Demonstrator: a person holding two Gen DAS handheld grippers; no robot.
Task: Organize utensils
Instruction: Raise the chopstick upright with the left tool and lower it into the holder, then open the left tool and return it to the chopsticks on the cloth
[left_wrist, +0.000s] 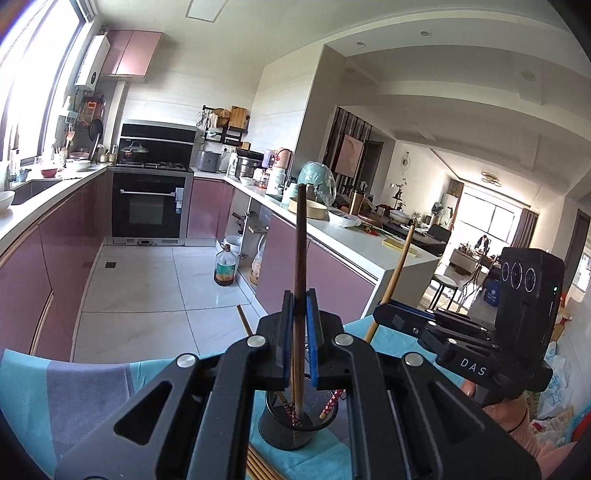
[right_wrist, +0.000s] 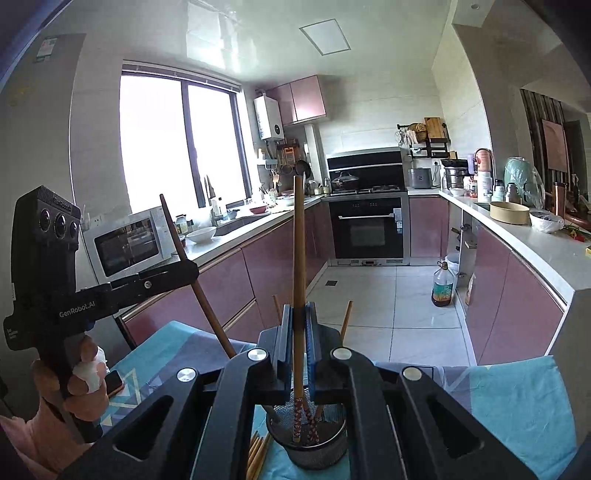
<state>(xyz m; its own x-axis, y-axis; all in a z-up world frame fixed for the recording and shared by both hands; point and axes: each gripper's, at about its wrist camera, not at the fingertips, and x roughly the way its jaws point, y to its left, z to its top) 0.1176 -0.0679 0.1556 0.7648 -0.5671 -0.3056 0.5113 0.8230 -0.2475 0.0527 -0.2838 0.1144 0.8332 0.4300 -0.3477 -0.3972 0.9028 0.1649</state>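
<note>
- Pink-fronted kitchen cabinets (right_wrist: 273, 258) and a pale tiled floor (left_wrist: 147, 280) lie beyond a table spread with a turquoise and grey patterned cloth (right_wrist: 517, 398).
- Your left gripper (left_wrist: 300, 325) is clamped on a dark brown chopstick (left_wrist: 301, 236). The stick stands nearly upright between the blue pads, its thick square end high above the jaws and its lower end reaching down into the mesh holder (left_wrist: 295, 428).
- Your right gripper (right_wrist: 298, 332) is closed tight on a lighter reddish-brown chopstick (right_wrist: 298, 240), also upright. Its lower end carries a red, white and dark chequered band and sits inside the holder.
- That black mesh holder is a round cup standing on the cloth directly under both sets of jaws. A few more chopsticks (right_wrist: 314, 424) with the same patterned ends lean inside it, some with plain wooden tops poking up behind the jaws.
- A bundle of pale bamboo chopsticks (right_wrist: 256, 454) lies flat on the cloth just beside the holder's left side, as the right wrist view shows it.
- From each camera you see the other gripper off to the side, its chopstick slanting up past the jaws. Your hand (right_wrist: 70, 384) wraps the left handle, one finger bandaged in white.
- A phone in an orange case (right_wrist: 114, 382) rests on the cloth near that hand.
- Farther off, a built-in oven (right_wrist: 369, 229) sits under the hob, a microwave (right_wrist: 129, 243) stands on the left counter, and an oil bottle (right_wrist: 442, 286) stands on the floor.
</note>
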